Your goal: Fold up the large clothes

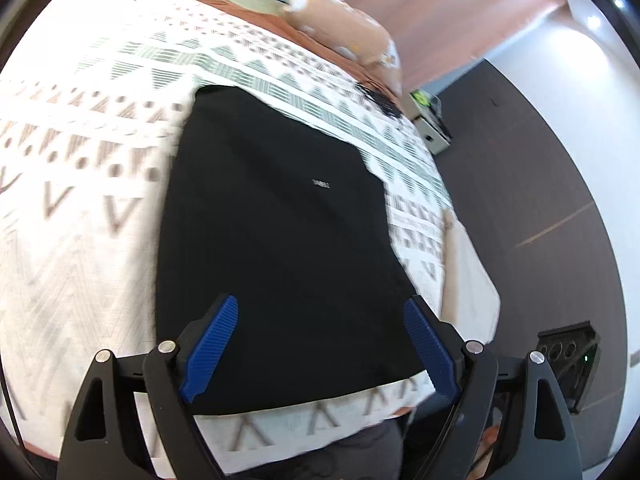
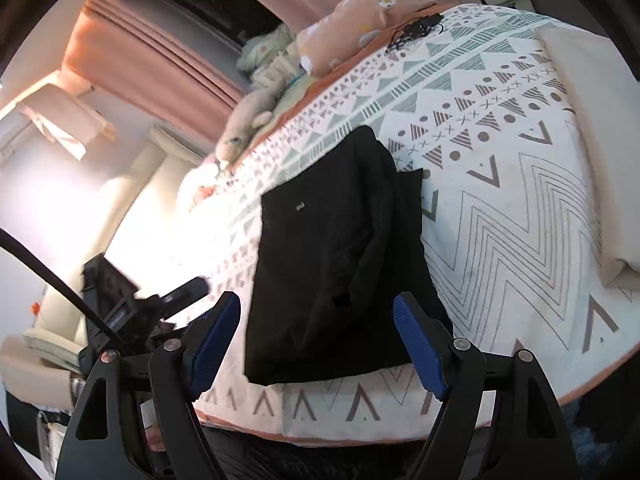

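Note:
A black garment (image 1: 280,220) lies folded into a tall rectangle on the patterned bedspread (image 1: 92,200), near the bed's front edge. A small white label shows on its top. My left gripper (image 1: 320,302) hovers over the garment's near end, open, with its blue pads (image 1: 212,344) apart and nothing pressed between them. In the right wrist view the garment (image 2: 332,248) shows an uneven, rumpled fold on its right side. My right gripper (image 2: 317,296) hangs above its near edge, open and holding nothing.
Plush toys (image 2: 248,120) and a peach pillow (image 1: 340,28) lie at the head of the bed. A cream folded cover (image 2: 588,140) rests on the bed's right side. Dark floor (image 1: 520,184) and a black case (image 1: 568,364) sit beside the bed.

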